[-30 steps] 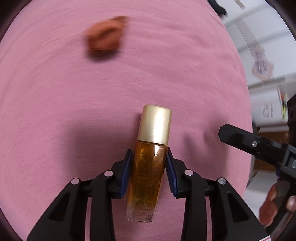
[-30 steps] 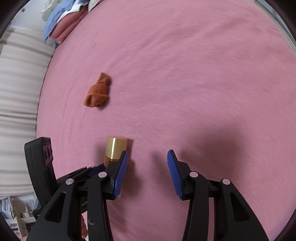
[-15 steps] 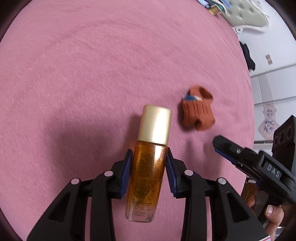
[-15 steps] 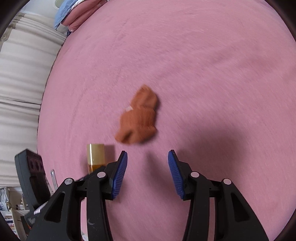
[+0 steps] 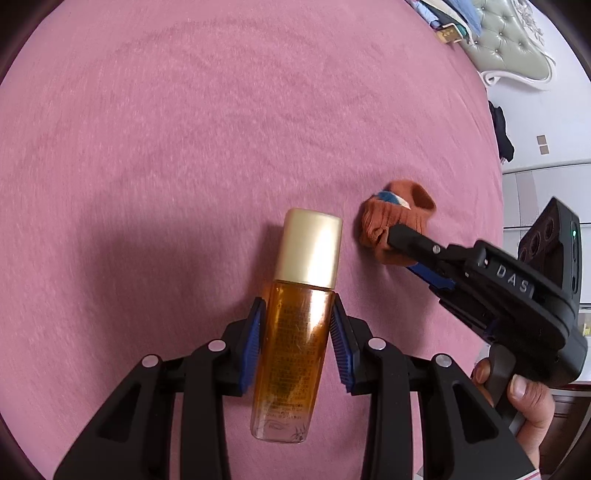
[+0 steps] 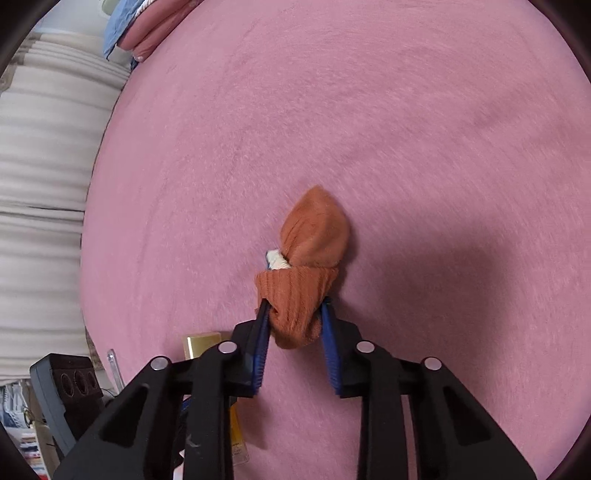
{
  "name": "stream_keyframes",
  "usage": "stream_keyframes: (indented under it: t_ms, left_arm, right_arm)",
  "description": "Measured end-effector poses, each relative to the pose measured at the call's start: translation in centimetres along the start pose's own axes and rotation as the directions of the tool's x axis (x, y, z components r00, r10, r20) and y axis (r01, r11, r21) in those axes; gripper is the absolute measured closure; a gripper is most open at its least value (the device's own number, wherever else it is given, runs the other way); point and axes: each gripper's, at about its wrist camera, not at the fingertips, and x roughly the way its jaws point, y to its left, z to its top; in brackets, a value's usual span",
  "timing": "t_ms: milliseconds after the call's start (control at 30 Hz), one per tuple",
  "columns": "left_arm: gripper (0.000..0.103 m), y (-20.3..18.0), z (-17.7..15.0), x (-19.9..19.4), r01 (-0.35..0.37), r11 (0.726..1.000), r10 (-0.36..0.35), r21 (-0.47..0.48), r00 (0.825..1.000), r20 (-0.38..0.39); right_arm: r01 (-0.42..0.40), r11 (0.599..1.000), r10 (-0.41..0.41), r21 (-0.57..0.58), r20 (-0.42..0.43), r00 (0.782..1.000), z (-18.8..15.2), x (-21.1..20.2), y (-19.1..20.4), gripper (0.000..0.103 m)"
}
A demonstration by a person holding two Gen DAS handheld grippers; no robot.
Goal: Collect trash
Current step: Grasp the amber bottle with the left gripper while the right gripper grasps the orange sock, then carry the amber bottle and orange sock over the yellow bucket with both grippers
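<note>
An amber glass bottle (image 5: 291, 343) with a gold cap is held above the pink bedspread (image 5: 184, 147), with my left gripper (image 5: 295, 314) shut on its body. A crumpled orange sock (image 6: 314, 236) with a bit of white and blue cloth tucked in it lies on the bedspread. My right gripper (image 6: 293, 314) has its jaws closing on the sock's near end, and both blue pads touch the fabric. From the left wrist view the right gripper (image 5: 397, 240) reaches in from the right and its tip sits on the sock (image 5: 399, 206). The bottle's cap (image 6: 201, 343) shows just left of the right gripper.
The pink bedspread (image 6: 406, 129) fills both views. Pale curtains (image 6: 40, 184) hang past its left edge, with folded clothes (image 6: 140, 33) at the far corner. A padded grey headboard (image 5: 517, 48) stands at the upper right. A person's hand (image 5: 524, 398) holds the right gripper's handle.
The right gripper came down over the orange sock and its jaws narrowed onto it. The left gripper swung and rolled with the bottle, bringing the sock to its right side.
</note>
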Motion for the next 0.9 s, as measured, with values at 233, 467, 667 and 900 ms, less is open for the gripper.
stream_keyframes:
  t_ms: [233, 467, 667, 900]
  left_arm:
    - [0.068, -0.7, -4.3, 0.1, 0.008, 1.0, -0.007, 0.021, 0.999, -0.052]
    - [0.068, -2.9, -9.7, 0.1, 0.021, 0.996, -0.012, 0.081, 0.994, -0.111]
    - [0.068, -6.1, -15.5, 0.8, 0.024, 0.986, 0.007, 0.166, 0.983, -0.183]
    - [0.068, -9.9, -23.3, 2.0, 0.035, 0.956, 0.049, 0.292, 0.961, -0.274]
  right_arm:
    - [-0.025, 0.998, 0.026, 0.055, -0.01, 1.0, -4.5, -3.3, -3.7, 0.079]
    - [0.009, 0.993, -0.007, 0.117, -0.021, 1.0, -10.7, -7.3, -7.9, 0.079]
    - [0.044, 0.987, -0.044, 0.155, -0.003, 0.999, -16.9, -11.5, -11.4, 0.079]
    - [0.043, 0.972, -0.055, 0.232, 0.044, 0.998, -22.3, -15.3, -14.3, 0.079]
